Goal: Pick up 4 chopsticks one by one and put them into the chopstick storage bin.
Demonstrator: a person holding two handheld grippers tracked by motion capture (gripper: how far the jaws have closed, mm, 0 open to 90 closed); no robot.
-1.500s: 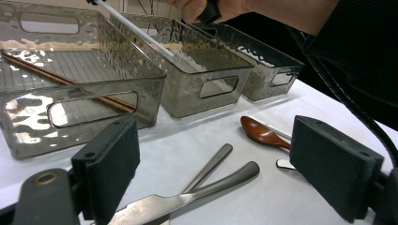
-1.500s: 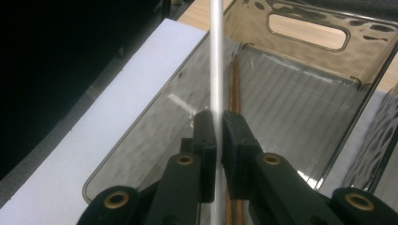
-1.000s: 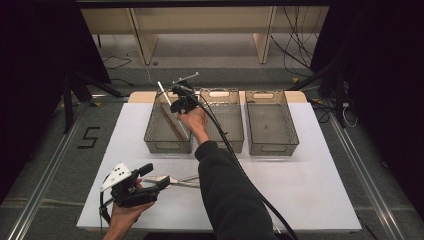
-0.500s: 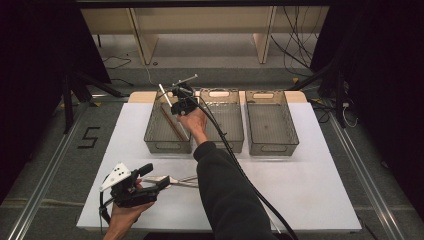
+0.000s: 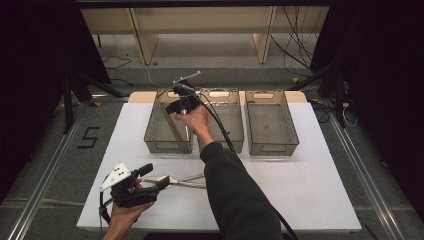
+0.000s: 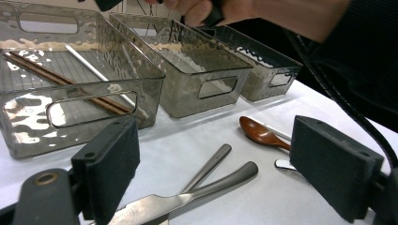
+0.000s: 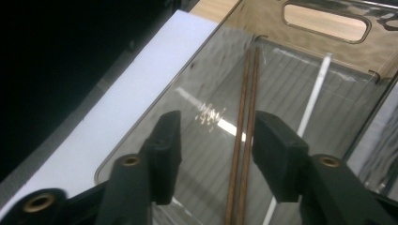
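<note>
chopsticks (image 7: 244,140) in left bin (image 5: 152,131), white stick (image 7: 313,93) beside

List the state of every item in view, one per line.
Right gripper: open, jaws just opened, over the left bin, nothing between the pads.
Left gripper: open, low over the cutlery.
Brown chopsticks: lying flat in the left bin.
White chopstick: lying in the same bin.
Middle bin: empty.
Right bin: empty.
Knife: on the table.
Brown spoon: on the table.
</note>
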